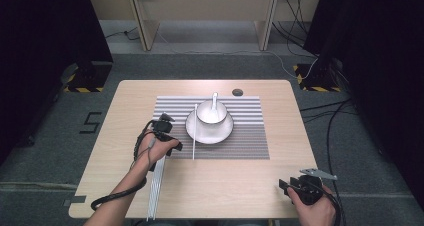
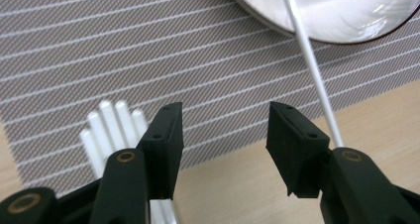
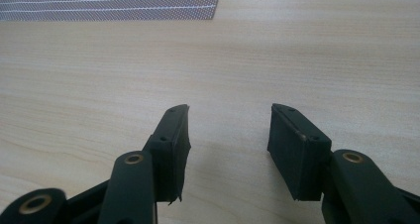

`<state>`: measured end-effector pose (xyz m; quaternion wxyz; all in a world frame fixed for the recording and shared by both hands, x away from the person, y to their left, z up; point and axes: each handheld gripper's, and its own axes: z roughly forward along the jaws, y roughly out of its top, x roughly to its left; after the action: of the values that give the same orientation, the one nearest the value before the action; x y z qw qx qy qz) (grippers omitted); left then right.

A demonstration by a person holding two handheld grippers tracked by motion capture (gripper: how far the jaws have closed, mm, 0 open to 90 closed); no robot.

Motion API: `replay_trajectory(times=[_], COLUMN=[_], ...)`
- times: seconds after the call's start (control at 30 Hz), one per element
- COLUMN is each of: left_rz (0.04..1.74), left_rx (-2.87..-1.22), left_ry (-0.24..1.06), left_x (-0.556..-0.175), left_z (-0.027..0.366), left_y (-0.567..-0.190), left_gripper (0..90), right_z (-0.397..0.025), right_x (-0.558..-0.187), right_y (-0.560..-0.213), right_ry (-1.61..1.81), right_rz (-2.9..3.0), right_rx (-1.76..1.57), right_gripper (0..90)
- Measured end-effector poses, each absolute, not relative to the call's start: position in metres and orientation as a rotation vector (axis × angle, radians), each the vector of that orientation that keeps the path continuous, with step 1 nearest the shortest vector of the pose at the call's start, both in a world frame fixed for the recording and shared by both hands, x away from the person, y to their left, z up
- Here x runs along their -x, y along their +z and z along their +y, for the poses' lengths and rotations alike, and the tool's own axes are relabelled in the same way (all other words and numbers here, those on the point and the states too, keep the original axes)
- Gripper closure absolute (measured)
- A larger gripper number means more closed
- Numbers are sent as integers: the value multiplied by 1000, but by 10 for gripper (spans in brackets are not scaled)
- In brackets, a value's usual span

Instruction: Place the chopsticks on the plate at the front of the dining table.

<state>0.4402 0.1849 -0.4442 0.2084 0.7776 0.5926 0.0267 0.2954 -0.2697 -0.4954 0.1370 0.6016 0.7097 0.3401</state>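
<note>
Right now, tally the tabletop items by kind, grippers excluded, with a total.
Grey striped woven placemat: 1
White round plate: 1
White bowl: 1
White spoon in the bowl: 1
Single white chopstick: 1
Bundle of white chopsticks: 1 bundle, sticks uncountable
Total: 6

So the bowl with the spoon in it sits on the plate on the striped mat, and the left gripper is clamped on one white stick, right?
Not quite. The left gripper is open with nothing between its jaws, as the left gripper view shows; one white stick lies beside it. The bowl with the spoon does sit on the plate on the striped mat.

Even, soft overhead light; glare on the plate (image 2: pixel 346 16); close claw views slightly soft.
</note>
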Motion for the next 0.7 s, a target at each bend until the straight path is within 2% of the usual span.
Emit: replay_trajectory(times=[0.13,0.33,0.7], left_rz=[1687,1715,1787], left_rx=[-2158,-2173,-2173], left_ry=[49,89,87], left_x=[-432,-418,-401], left_z=[195,215,247], left_y=[-443,-445,-459], left_gripper=[484,485,509], right_z=[-270,-270,-270], right_x=[-295,-295,-295], right_y=[-495,-495,-494], right_ry=[988,987,987], right_rz=[2052,2046,2044], right_rx=[-1743,-1750,-1745], right_gripper=[507,507,507])
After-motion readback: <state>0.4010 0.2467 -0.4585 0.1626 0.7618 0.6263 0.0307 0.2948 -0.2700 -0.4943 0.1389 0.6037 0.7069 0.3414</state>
